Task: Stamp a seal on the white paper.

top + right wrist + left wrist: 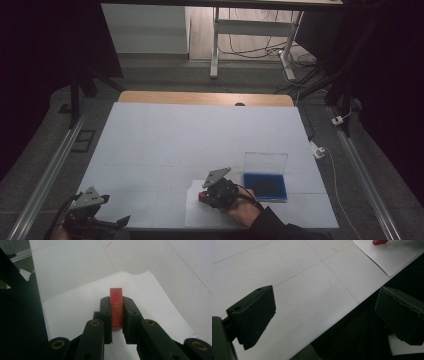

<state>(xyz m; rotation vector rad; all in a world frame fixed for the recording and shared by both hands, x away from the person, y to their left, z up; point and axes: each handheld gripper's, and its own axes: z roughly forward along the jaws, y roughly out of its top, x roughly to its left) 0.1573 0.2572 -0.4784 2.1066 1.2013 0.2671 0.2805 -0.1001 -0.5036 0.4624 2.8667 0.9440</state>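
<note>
Paper (82,312), a white sheet, lies on the table (165,135) near the person's edge, and it is the landmark here. Right over the paper, the right gripper (116,312) pinches a small red stamp (116,306). The stamp is a thin red block with gold marks on it, squeezed tight between the two black jaws. In the high view the right gripper (210,192) sits above the near part of the paper, with the red stamp (202,196) peeking out at its tip. Just to the right of the paper lies a blue ink pad (265,186) with its clear lid (266,163) standing open.

The left gripper (107,220) is well to the left of the paper, at the table's near edge. Its jaws are spread wide with nothing between them.

What could go wrong? The paper is loose and nothing holds it down. If the stamp is pushed at a slant, the paper may slide and the mark may smear. The stamp is thin and sticks out past the jaws, so a hard push could make it tip or slip in the grip. The paper may also cling to the wet stamp and lift up with it. The open lid stands close by, so a wide swing of the hand could bump it.
</note>
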